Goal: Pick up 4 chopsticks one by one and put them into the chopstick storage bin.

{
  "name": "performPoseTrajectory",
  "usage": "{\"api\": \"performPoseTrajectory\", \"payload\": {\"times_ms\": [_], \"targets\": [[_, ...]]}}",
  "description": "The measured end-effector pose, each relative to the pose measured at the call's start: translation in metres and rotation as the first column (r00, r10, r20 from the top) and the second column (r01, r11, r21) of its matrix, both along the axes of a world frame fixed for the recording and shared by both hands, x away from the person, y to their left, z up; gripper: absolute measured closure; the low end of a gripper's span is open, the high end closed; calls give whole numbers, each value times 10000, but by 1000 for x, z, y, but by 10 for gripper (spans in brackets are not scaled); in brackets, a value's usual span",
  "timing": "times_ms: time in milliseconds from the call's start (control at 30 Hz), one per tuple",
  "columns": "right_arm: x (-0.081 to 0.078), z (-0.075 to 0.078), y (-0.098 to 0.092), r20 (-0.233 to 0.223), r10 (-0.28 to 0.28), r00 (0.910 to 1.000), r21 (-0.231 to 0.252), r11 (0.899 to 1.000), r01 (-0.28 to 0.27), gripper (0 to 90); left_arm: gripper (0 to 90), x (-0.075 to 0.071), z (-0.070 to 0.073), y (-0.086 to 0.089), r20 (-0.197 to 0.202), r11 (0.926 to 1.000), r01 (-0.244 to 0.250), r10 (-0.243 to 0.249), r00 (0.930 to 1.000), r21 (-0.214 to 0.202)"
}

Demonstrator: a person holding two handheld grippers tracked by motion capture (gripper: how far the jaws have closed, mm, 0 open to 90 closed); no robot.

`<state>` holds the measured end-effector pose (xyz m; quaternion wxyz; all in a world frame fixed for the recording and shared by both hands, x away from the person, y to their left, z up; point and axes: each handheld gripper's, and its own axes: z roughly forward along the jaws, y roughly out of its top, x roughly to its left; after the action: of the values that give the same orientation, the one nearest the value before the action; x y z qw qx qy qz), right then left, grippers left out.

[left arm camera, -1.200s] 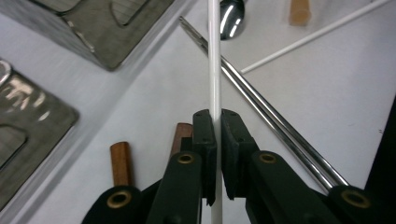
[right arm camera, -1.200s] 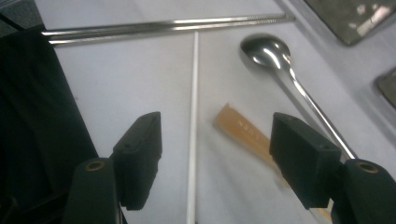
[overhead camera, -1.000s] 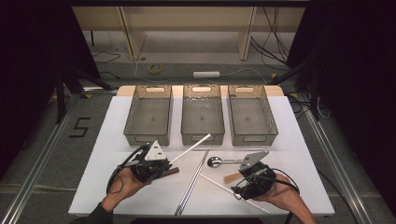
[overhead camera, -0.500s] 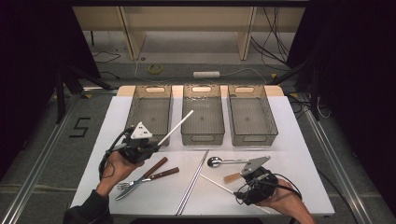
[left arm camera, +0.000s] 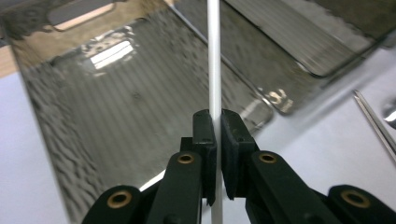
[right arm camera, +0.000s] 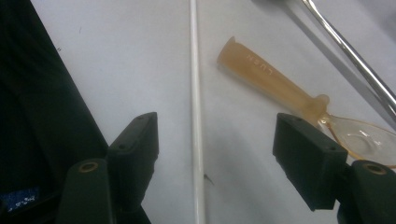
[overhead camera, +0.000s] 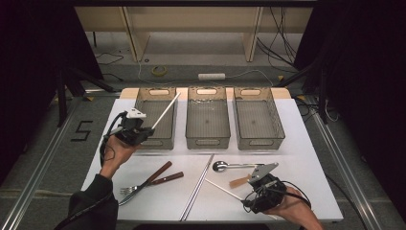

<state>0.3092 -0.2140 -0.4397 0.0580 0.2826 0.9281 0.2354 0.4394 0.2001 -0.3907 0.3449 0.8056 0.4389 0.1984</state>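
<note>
My left gripper point(overhead camera: 145, 130) is shut on a white chopstick point(overhead camera: 165, 110), which slants up and away over the left grey bin point(overhead camera: 161, 142). In the left gripper view the black jaws point(left arm camera: 217, 135) pinch the chopstick point(left arm camera: 214, 56) above the bin's ribbed floor point(left arm camera: 116, 116). My right gripper point(overhead camera: 253, 186) rests low at the table's front right, open. Between its jaws point(right arm camera: 217, 135) a second white chopstick point(right arm camera: 195, 116) lies on the table, untouched. An amber plastic spoon point(right arm camera: 275, 84) lies just to its right, seen in the high view as the amber spoon point(overhead camera: 239, 181).
Three grey bins stand in a row at the back: left, middle point(overhead camera: 207, 142) and right point(overhead camera: 261, 142). On the white table lie a fork point(overhead camera: 136, 188), a brown-handled utensil point(overhead camera: 165, 178), a pair of metal chopsticks point(overhead camera: 196, 187) and a metal spoon point(overhead camera: 230, 166).
My left gripper has lifted the white chopstick from the front of the table and carried it away and left, over the left bin. The right gripper has barely moved.
</note>
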Motion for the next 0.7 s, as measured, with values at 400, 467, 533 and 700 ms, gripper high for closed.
{"api": "performPoseTrajectory", "payload": {"times_ms": [400, 467, 533, 700], "targets": [[-3, -3, -3, -87, 26, 10000, -1, 10000, -26, 309, 850, 40, -2, 12, -150, 9954, -942, 940, 9955, -171], [-3, -3, -3, -112, 39, 9999, -6, 10000, -39, 309, 850, 45, -3, 14, -189, 9950, -999, 997, 9948, -82], [-3, -4, -3, -118, 58, 9999, 2, 10000, -58, 309, 850, 49, -4, 15, -202, 9939, -1098, 1096, 9938, -81], [-3, -5, -3, -160, 43, 9999, 9, 10000, -43, 309, 849, 60, -7, 18, -239, 9916, -1283, 1280, 9915, -138]]}}
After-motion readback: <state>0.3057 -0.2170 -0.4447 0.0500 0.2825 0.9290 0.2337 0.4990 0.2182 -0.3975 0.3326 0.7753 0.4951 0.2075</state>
